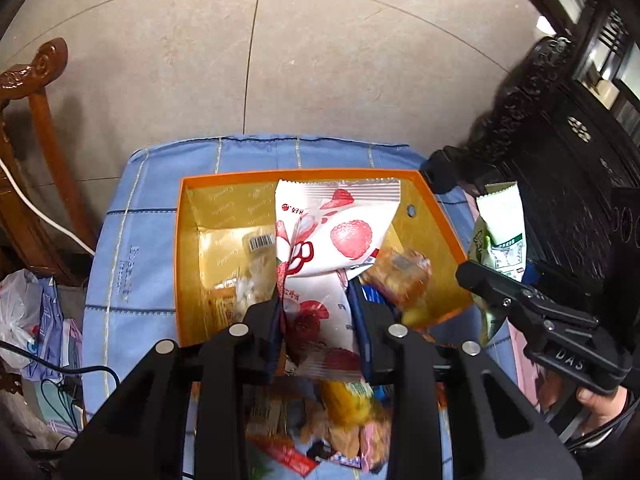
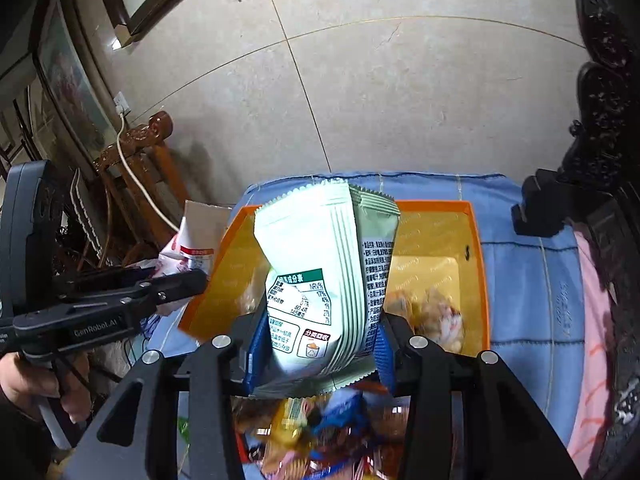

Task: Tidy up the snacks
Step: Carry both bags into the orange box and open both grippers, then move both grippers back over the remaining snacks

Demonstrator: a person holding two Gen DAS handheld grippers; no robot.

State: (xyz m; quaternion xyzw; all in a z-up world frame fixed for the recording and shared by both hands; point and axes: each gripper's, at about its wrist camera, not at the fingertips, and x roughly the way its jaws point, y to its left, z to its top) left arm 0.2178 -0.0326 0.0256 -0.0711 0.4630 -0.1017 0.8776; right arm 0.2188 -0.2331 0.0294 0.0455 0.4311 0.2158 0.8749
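Note:
My left gripper (image 1: 318,320) is shut on a white snack packet with red strawberries (image 1: 336,224) and holds it above the orange box (image 1: 304,175). My right gripper (image 2: 316,344) is shut on a pale green and white snack packet (image 2: 320,272), held over the same orange box (image 2: 478,240). The box holds several small snacks (image 1: 396,272). The right gripper with its green packet (image 1: 500,224) shows at the right of the left wrist view. The left gripper (image 2: 176,284) shows at the left of the right wrist view.
The box sits on a blue checked cloth (image 1: 136,248). A pile of loose snacks (image 1: 348,420) lies near me, below the grippers. Carved dark wood furniture (image 1: 560,160) stands to the right. A brown wooden chair (image 1: 36,92) and a plastic bag (image 1: 20,312) are at the left.

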